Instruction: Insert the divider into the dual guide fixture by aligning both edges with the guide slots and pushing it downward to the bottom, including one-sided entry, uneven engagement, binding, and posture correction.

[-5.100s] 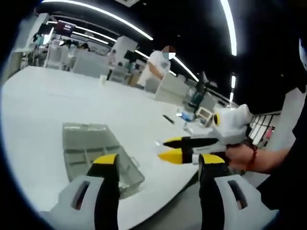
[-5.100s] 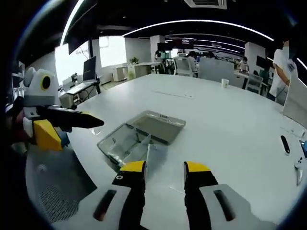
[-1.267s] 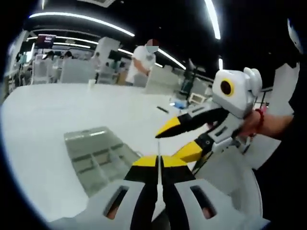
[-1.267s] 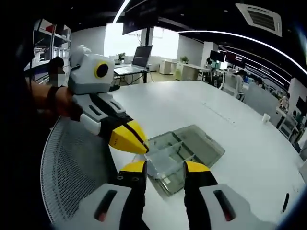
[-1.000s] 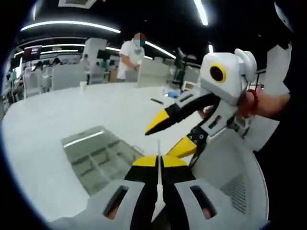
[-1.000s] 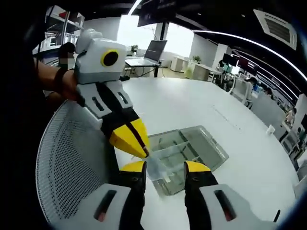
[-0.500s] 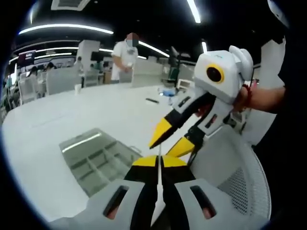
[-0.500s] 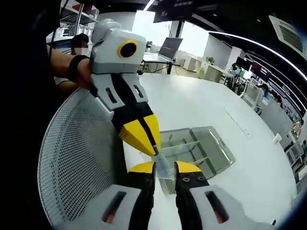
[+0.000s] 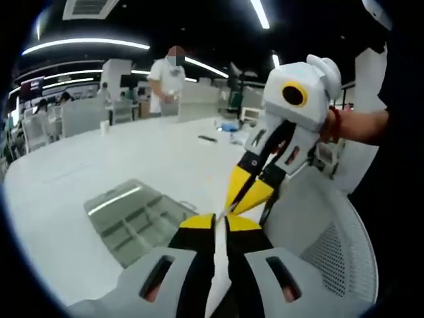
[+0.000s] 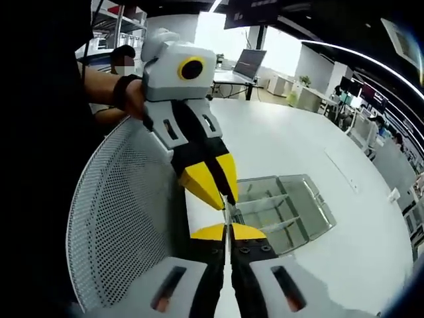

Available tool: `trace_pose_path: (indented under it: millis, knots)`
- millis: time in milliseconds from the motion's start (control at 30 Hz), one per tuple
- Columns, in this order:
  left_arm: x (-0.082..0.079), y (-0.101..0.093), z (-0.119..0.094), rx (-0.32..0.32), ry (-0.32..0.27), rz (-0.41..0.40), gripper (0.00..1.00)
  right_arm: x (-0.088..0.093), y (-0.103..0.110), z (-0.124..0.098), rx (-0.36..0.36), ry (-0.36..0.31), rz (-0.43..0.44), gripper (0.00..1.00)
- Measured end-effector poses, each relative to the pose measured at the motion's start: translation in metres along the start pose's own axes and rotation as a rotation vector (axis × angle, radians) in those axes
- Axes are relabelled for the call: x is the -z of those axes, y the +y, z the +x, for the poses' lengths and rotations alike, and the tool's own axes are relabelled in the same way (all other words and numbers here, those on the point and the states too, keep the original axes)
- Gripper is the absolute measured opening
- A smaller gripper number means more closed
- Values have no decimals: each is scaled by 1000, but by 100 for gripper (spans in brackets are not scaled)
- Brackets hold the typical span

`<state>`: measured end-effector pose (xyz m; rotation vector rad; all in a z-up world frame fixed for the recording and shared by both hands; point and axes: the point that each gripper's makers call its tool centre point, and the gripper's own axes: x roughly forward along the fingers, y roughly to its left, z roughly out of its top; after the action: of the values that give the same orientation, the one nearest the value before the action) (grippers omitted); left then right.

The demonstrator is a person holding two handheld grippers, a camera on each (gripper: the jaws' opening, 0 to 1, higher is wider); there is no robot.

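Note:
The divider (image 10: 227, 211) is a thin clear sheet seen edge-on, held in the air between both grippers. In the left gripper view it shows as a pale strip (image 9: 216, 271) with my left gripper (image 9: 216, 222) shut on it. My right gripper (image 9: 244, 197) comes in from the right, tips meeting the divider's far edge. In the right gripper view my right gripper (image 10: 228, 230) is shut on the divider, and the left gripper (image 10: 222, 187) pinches it from above left. The clear compartmented fixture (image 10: 285, 209) lies on the white table (image 9: 79, 165) beyond the grippers and also appears as the fixture (image 9: 132, 218).
A white mesh chair back (image 10: 119, 225) sits under the grippers near the table edge, also seen as the chair (image 9: 324, 245). A person (image 9: 165, 79) stands at the table's far side near small objects (image 9: 209, 139). A laptop (image 10: 248, 66) is on a distant desk.
My right gripper's jaws went from open to shut on the divider. The two grippers drew together tip to tip. The left gripper stayed shut on the divider.

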<state>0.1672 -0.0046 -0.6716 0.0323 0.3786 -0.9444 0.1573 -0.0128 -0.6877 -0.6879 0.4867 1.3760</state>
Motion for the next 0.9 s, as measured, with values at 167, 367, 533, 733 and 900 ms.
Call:
trace_pose_path:
  millis: [167, 367, 533, 733, 900]
  knots:
    - [0, -3, 0, 11, -1, -8, 3, 2, 1, -1, -12, 23, -22, 0]
    - [-4, 6, -1, -44, -47, -64, 9, 0, -3, -5, -19, 26, -19, 0]
    - [1, 10, -4, -61, -41, -74, 14, 0, -6, -7, -39, 39, -31, 0]
    - [-3, 18, -14, -108, -60, -99, 20, 2, -16, -7, -52, 72, 25, 0]
    - [-5, 20, -16, -136, -80, -115, 22, -3, -23, -4, -69, 88, 56, 0]
